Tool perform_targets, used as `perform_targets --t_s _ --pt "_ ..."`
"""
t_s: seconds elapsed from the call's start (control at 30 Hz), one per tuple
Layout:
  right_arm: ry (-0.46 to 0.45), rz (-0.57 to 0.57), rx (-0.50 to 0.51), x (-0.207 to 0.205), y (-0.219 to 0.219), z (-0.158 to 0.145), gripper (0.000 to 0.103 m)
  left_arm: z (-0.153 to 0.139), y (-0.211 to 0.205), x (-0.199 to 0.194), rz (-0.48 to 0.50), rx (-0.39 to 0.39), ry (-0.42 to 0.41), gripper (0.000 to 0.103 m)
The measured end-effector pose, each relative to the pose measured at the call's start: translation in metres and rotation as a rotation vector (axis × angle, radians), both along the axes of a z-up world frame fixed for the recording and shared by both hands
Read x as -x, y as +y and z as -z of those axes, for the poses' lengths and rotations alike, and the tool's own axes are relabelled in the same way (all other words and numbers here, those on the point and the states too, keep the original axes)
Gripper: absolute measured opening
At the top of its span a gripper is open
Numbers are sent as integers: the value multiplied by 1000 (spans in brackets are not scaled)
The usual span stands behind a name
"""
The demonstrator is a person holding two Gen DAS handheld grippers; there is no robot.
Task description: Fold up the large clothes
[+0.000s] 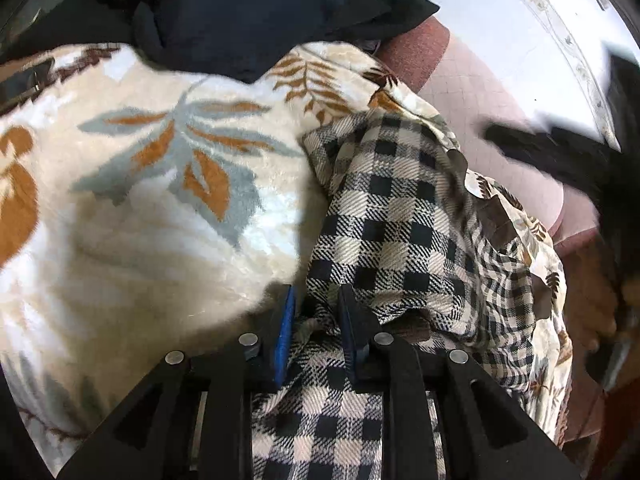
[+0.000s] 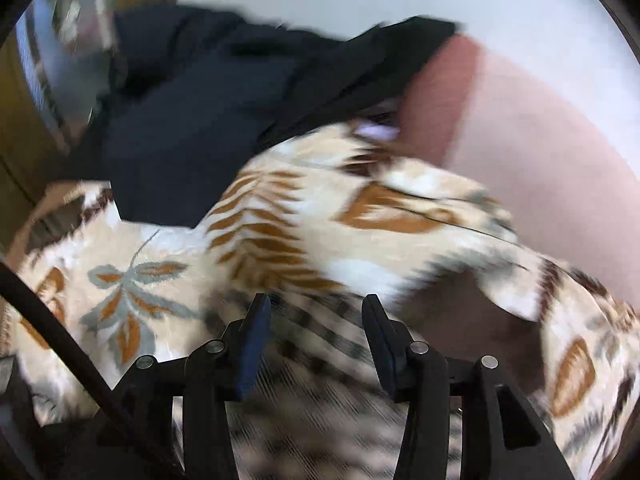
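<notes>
A black-and-cream checked garment (image 1: 392, 216) lies bunched over a cream blanket with orange and grey leaves (image 1: 160, 184). My left gripper (image 1: 318, 312) is shut on a fold of the checked garment, which runs back between its blue-padded fingers (image 1: 285, 336). In the right wrist view, blurred by motion, my right gripper (image 2: 316, 316) is open just above the checked garment (image 2: 320, 392), with cloth under the gap between the fingers. The right gripper shows as a dark blur at the right edge of the left wrist view (image 1: 560, 156).
A pile of dark navy and black clothes (image 1: 240, 16) lies at the far side of the leaf blanket (image 2: 304, 232). A pink and maroon padded surface (image 1: 492, 92) lies to the right, with a white wall behind.
</notes>
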State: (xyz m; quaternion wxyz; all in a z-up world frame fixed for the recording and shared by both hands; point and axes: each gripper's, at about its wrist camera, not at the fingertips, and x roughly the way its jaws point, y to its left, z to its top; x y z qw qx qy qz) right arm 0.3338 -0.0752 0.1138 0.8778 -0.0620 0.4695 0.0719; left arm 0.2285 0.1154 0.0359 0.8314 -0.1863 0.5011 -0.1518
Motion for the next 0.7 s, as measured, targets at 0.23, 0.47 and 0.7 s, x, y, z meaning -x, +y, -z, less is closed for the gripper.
perform_targets --t_s 0.23,0.47,0.7 --pt "29 192 -62 78 -110 11 48 -11 3 4 -6 -94 -58 31" --pt "156 383 91 107 -163 76 23 -2 -20 2 34 -252 -78 38" --pt "36 565 2 166 -233 48 27 1 -16 -1 15 -225 -56 43"
